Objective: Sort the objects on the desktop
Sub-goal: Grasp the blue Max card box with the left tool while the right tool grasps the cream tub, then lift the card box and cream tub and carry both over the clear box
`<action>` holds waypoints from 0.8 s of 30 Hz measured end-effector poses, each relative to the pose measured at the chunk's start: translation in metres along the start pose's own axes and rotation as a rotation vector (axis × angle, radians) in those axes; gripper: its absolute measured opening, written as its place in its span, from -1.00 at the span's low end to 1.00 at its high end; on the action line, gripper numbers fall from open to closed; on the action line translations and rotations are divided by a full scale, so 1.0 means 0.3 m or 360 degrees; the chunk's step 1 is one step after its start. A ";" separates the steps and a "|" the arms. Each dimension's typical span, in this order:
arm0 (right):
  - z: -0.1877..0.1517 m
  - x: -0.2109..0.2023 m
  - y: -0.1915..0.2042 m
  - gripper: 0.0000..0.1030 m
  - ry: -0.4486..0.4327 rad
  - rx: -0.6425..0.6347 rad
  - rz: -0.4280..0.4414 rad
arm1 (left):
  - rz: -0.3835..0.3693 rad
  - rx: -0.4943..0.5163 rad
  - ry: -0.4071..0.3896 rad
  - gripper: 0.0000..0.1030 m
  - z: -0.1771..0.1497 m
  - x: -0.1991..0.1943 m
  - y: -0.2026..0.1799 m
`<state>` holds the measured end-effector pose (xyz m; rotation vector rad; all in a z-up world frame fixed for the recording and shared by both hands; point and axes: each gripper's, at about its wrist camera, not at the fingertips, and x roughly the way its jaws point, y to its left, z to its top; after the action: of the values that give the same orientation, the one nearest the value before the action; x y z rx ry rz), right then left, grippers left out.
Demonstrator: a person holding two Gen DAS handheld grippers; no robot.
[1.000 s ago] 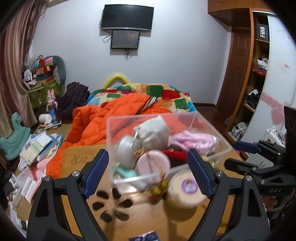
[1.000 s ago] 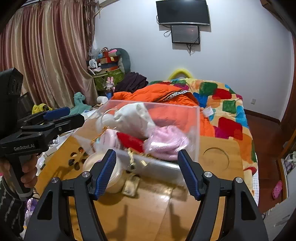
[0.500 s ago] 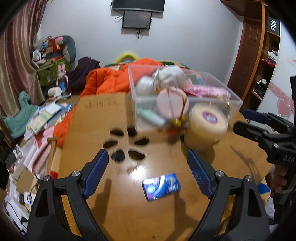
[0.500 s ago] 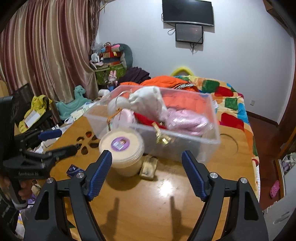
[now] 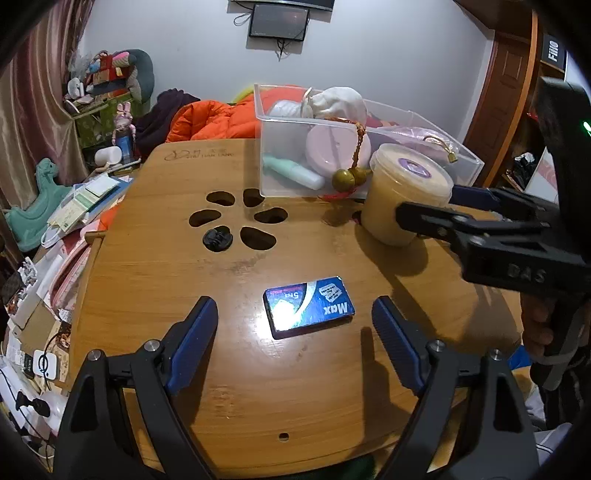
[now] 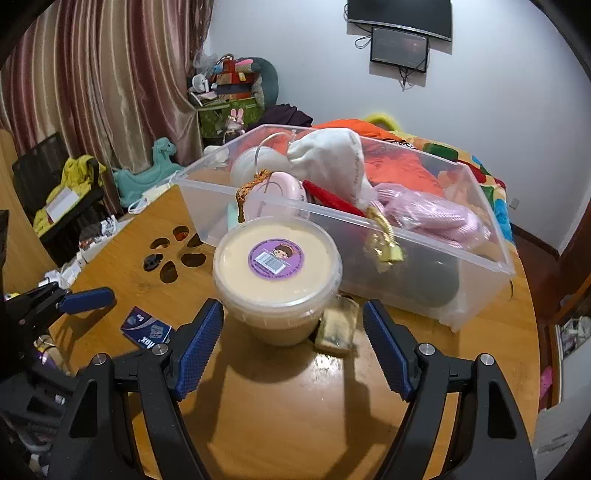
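Closing your wide-open right gripper (image 6: 291, 345) too fast could tip the tub (image 6: 277, 275); your left gripper (image 5: 295, 332), open too, hovers over the blue box (image 5: 308, 306).

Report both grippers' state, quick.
Left gripper: open, empty, jaws straddling the blue card pack.
Right gripper: open, empty, jaws either side of the lidded tub.

Background, placed relative to the bed with the orange quilt (image 5: 218, 122): wall-mounted screen (image 5: 279, 23) above; stacked plush toys (image 5: 110, 70) to its left; teal toy horse (image 5: 35, 214) farther left, beside pinkish curtains (image 6: 92, 81); wooden wardrobe (image 5: 517, 92) to its right.
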<state>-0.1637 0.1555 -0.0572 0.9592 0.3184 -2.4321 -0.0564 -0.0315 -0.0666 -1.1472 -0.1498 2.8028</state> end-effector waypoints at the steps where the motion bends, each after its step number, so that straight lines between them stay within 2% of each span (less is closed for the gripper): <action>1: 0.006 0.010 0.005 0.45 0.0000 -0.0011 -0.0009 | 0.0007 0.0009 -0.0002 0.59 -0.003 0.000 -0.006; 3: 0.015 0.023 0.010 0.45 0.0000 -0.0024 -0.0015 | -0.0003 0.0017 -0.0013 0.56 -0.007 0.000 -0.015; 8: 0.030 0.043 0.024 0.43 -0.0008 -0.0030 0.0000 | 0.0073 0.0063 -0.0040 0.33 -0.017 0.005 -0.044; 12: 0.027 0.049 0.028 0.30 -0.0009 -0.0032 0.0013 | 0.0115 0.0080 -0.0059 0.16 -0.019 0.006 -0.050; 14: 0.025 0.048 0.020 0.22 -0.0008 -0.0026 0.0026 | 0.0134 0.0083 -0.0068 0.00 -0.020 0.006 -0.050; 20: 0.012 0.037 0.016 0.14 -0.0004 -0.0011 0.0084 | 0.0158 0.0090 -0.0085 -0.03 -0.029 0.000 -0.052; 24: 0.000 0.015 0.006 0.13 0.0003 0.0034 0.0175 | 0.0109 0.0042 -0.0081 -0.03 -0.025 -0.007 -0.037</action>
<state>-0.1656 0.1521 -0.0603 0.9623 0.2341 -2.3392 -0.0489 -0.0205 -0.0691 -1.0964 -0.0785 2.8859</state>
